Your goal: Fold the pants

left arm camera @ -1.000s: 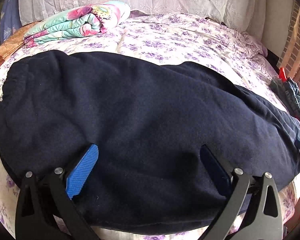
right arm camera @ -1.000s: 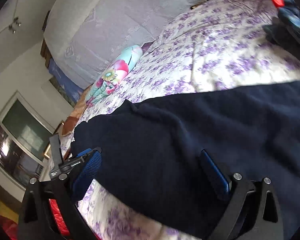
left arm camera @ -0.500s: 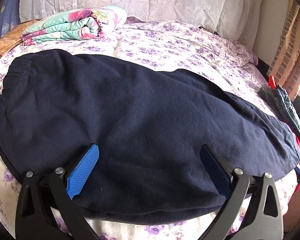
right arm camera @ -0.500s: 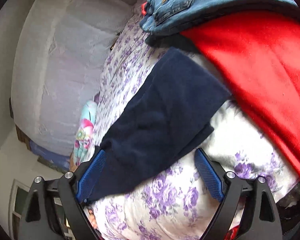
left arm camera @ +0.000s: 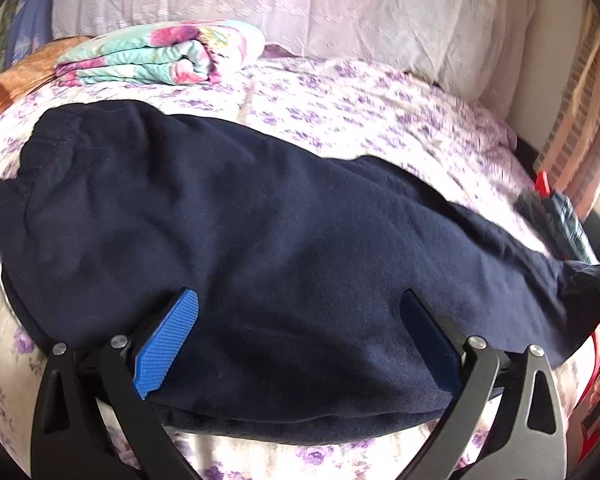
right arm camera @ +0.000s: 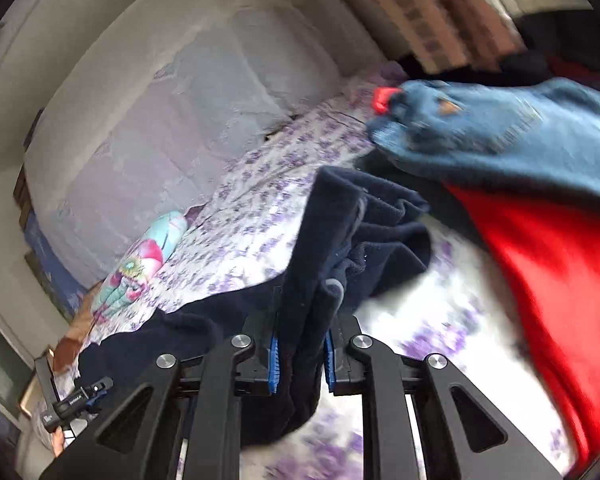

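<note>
Dark navy pants (left arm camera: 260,220) lie lengthwise across the flowered bed sheet (left arm camera: 360,108), waistband at the left, legs running right. My left gripper (left arm camera: 300,336) is open above the pants' near folded edge, with its blue pads (left arm camera: 168,340) spread wide on the cloth. In the right wrist view the leg end of the pants (right arm camera: 364,240) is bunched and raised off the sheet. My right gripper (right arm camera: 300,356) is closing, and its blue pads press on that cloth. In the left wrist view the lifted leg end shows at the far right.
A folded floral blanket (left arm camera: 152,56) and white pillows (left arm camera: 300,4) lie at the head of the bed. Blue jeans (right arm camera: 500,132) and a red garment (right arm camera: 560,280) are piled beside the leg end. A brick wall (left arm camera: 580,120) stands at the right.
My right gripper went from wide open around the leg end to closed on it, and the cloth now rises bunched. The left gripper stays open over the near edge.
</note>
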